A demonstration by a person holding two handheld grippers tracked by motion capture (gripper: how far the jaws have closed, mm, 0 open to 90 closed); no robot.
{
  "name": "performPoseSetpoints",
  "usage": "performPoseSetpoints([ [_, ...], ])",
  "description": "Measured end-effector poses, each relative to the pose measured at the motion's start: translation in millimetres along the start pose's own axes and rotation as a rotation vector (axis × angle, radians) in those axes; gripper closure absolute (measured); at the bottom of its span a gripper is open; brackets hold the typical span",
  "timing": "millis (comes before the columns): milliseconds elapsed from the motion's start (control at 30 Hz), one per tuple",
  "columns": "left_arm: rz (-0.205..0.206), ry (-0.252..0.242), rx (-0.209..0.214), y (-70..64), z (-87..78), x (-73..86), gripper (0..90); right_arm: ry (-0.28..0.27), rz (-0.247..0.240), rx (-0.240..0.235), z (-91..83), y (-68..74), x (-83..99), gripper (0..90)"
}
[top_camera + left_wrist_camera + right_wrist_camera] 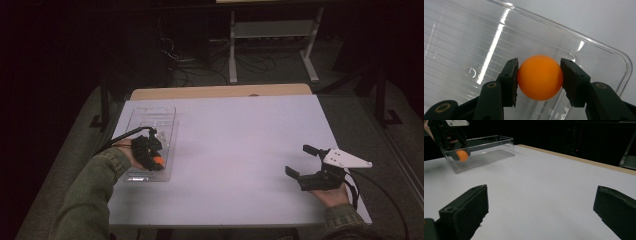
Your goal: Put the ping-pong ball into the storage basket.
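Left tool [539, 75] is clamped on an orange ball [540, 77]; in the left gripper view both pads [511, 80] press the ball's sides, with no gap to be seen at either contact. The ball sits inside a clear plastic tray [599, 47], over its ribbed floor near a rounded corner. Whether the ball touches the floor or hangs just above it cannot be told: the underside is hidden by the ball's own curve.

In the high view the left tool [150, 150] is over the near end of the tray [150, 112], which lies along the left side of the white worktop [240, 150]. The ball [158, 160] shows there as a small orange spot, mostly covered by the tool body. The tray's near wall is hard to trace against the glare.

The right gripper view shows the tray [499, 140] far off at upper left, with the ball [462, 155] behind its transparent wall and the left tool's top cut off by the frame edge.

Right tool [300, 160] rests at the right side of the worktop, jaws spread wide, nothing between them. The hand [332, 194] behind it is partly hidden. The surroundings beyond the worktop are too dark to make out.
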State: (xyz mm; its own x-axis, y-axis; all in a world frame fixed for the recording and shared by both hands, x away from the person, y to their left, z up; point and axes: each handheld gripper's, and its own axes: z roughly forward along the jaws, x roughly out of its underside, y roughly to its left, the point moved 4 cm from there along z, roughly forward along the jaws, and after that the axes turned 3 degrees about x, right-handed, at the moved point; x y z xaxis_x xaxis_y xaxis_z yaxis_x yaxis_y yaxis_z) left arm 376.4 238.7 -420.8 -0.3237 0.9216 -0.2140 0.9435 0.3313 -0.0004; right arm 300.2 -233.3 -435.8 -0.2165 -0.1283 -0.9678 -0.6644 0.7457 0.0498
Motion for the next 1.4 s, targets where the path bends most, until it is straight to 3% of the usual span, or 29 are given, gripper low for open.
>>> performPoseSetpoints([
  [300,-0.003,-0.009,-0.006,0.2,-1.9,0.1,48.7,-0.001,0.001,0.0,-0.2,0.0,0.0,0.0],
  [567,-0.012,-0.021,-0.032,1.4,-6.9,1.4,41.1,0.0,0.0,-0.001,0.0,0.4,0.0,0.0],
  [1067,-0.051,-0.079,-0.064,3.7,-20.4,5.4,27.5,0.005,-0.001,-0.001,-0.5,1.2,0.4,0.0],
  [1300,-0.078,-0.118,-0.059,4.0,-28.0,6.4,22.6,0.006,-0.002,0.001,-1.0,1.2,0.5,0.0],
  [1400,-0.082,-0.13,-0.066,3.6,-30.2,6.2,16.9,0.006,-0.003,0.0,-1.2,1.5,0.5,0.0],
])
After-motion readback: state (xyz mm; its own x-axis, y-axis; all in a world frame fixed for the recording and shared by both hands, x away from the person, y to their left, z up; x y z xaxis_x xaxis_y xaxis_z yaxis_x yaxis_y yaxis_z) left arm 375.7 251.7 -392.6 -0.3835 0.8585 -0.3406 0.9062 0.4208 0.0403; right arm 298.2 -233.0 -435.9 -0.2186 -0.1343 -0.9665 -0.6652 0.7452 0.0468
